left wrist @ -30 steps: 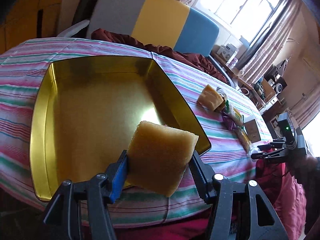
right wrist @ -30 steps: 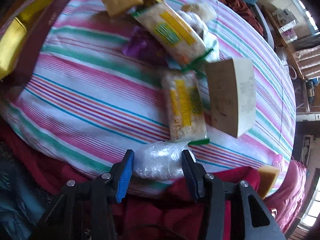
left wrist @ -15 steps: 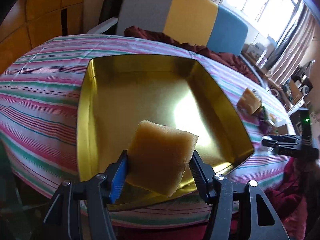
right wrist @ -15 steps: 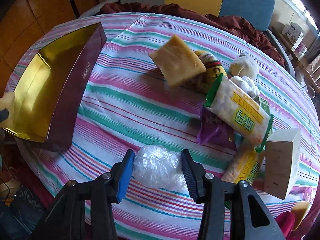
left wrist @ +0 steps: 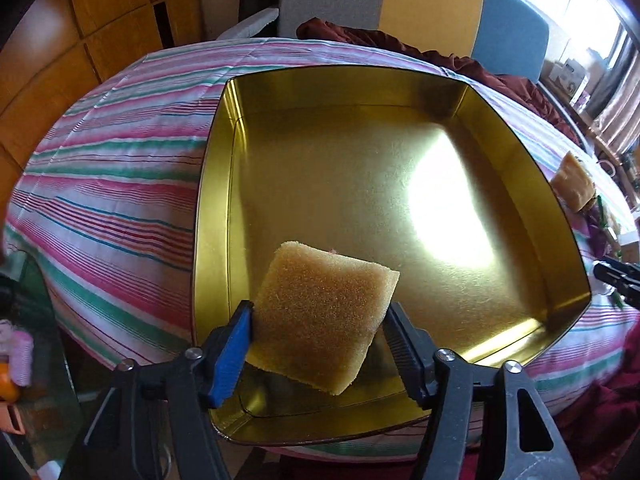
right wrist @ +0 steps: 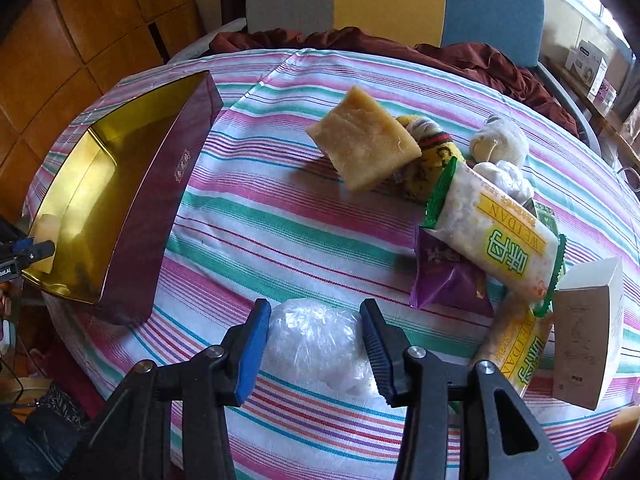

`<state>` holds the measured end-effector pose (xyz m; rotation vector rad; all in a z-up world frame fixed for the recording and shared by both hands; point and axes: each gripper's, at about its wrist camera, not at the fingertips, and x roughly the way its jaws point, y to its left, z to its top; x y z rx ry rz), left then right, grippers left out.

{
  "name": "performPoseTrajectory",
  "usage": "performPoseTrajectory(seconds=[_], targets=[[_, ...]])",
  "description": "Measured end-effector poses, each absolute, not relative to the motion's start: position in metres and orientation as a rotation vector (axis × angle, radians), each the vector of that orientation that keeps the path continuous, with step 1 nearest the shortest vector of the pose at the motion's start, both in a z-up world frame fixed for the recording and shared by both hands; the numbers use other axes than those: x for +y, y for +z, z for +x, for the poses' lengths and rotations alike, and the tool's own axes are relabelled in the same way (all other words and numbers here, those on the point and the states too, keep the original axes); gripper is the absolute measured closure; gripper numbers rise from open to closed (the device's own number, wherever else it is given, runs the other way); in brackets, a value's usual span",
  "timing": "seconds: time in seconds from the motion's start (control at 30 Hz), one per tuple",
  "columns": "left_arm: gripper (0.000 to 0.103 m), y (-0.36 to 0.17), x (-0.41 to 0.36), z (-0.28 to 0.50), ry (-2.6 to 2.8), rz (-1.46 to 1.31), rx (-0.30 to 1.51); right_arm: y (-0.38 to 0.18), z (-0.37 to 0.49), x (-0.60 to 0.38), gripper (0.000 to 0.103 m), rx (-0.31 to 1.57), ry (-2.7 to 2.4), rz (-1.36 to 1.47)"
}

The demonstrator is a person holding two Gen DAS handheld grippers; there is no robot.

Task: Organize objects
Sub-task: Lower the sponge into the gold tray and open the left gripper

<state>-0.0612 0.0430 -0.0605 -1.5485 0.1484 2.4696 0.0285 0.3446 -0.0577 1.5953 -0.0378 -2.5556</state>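
My left gripper (left wrist: 320, 320) is shut on a yellow sponge (left wrist: 324, 312) and holds it over the near part of an empty gold-lined box (left wrist: 400, 128). My right gripper (right wrist: 314, 332) is shut on a clear plastic bag (right wrist: 316, 344) held above the striped tablecloth. In the right wrist view the box (right wrist: 160, 196), maroon outside, stands at the left, with the left gripper (right wrist: 24, 254) and its sponge at the box's near end. A second yellow sponge (right wrist: 360, 142) lies mid-table; it also shows in the left wrist view (left wrist: 572, 184).
Right of the second sponge lies a pile: a striped sock (right wrist: 428, 152), white balls (right wrist: 500, 144), two green-edged snack packs (right wrist: 492, 236), a purple packet (right wrist: 444, 280) and a cardboard box (right wrist: 588, 332). Chairs with a maroon cloth (right wrist: 360, 40) stand behind the round table.
My left gripper has swung left over the box with the sponge. My right gripper has lifted the plastic bag and turned toward the box, away from the table's near edge.
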Motion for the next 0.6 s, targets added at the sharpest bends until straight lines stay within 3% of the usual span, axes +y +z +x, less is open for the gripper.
performPoseTrajectory(seconds=[0.17,0.6], targets=[[0.021,-0.060,0.049,-0.055,2.492,-1.524,0.170,-0.061,0.029,0.344,0.057,-0.038,-2.559,1.578],[0.019,-0.019,0.038,-0.033,2.644,-1.259,0.103,-0.054,0.032,0.337,0.059,-0.088,-2.587,1.572]])
